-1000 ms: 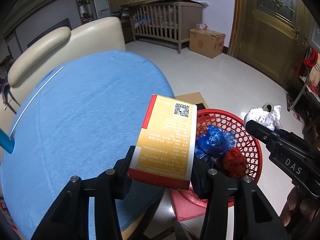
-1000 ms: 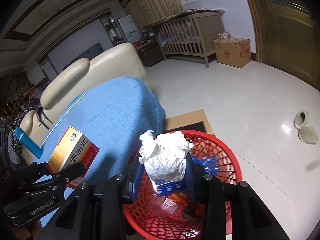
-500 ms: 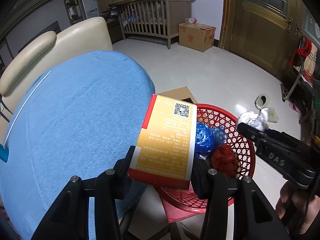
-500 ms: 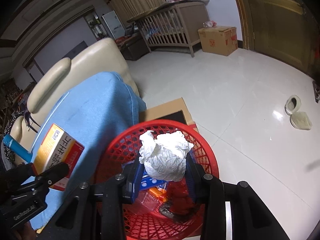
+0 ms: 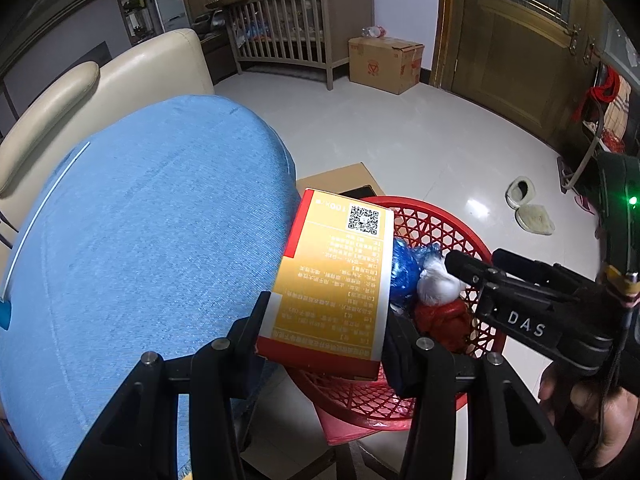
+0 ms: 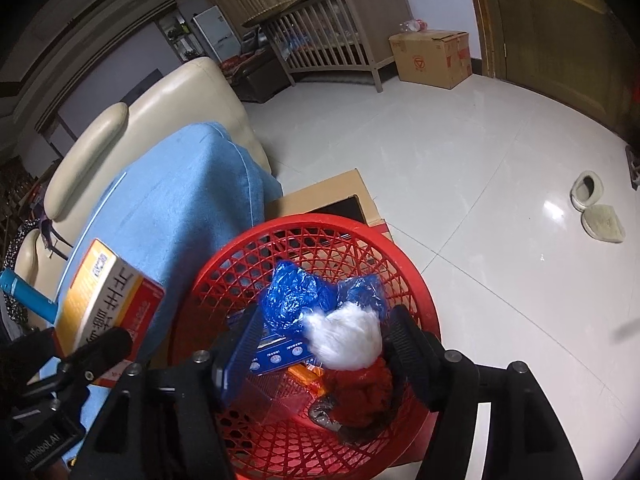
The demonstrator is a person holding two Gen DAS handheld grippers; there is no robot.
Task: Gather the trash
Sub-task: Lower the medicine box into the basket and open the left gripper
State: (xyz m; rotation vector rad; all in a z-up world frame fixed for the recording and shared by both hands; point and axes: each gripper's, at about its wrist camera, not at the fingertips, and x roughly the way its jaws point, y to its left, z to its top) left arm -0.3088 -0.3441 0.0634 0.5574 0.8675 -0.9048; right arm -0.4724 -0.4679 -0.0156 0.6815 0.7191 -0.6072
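Observation:
My left gripper (image 5: 326, 332) is shut on a yellow and red carton (image 5: 336, 280), held over the near rim of the red mesh basket (image 5: 440, 224). In the right wrist view the same carton (image 6: 104, 304) shows at the left, beside the basket (image 6: 400, 264). My right gripper (image 6: 320, 344) hangs over the basket with its jaws opening. A white crumpled paper wad (image 6: 344, 340) is blurred between them, and neither pad presses on it. Blue plastic (image 6: 296, 296) and a red bag (image 6: 360, 388) lie inside the basket. From the left wrist, the right gripper (image 5: 480, 260) reaches in beside the wad (image 5: 436, 284).
A blue fabric-covered surface (image 5: 140, 240) fills the left, with a cream sofa (image 5: 120, 72) behind it. Flat cardboard (image 5: 340, 180) lies under the basket. A blue tube (image 6: 24, 292) sits at the far left. A cardboard box (image 5: 384, 64), a wooden crib (image 5: 296, 36) and slippers (image 5: 528, 208) stand on the floor.
My right gripper sank over the basket and its jaws spread, letting go of the white wad. My left gripper carried the carton closer to the basket rim.

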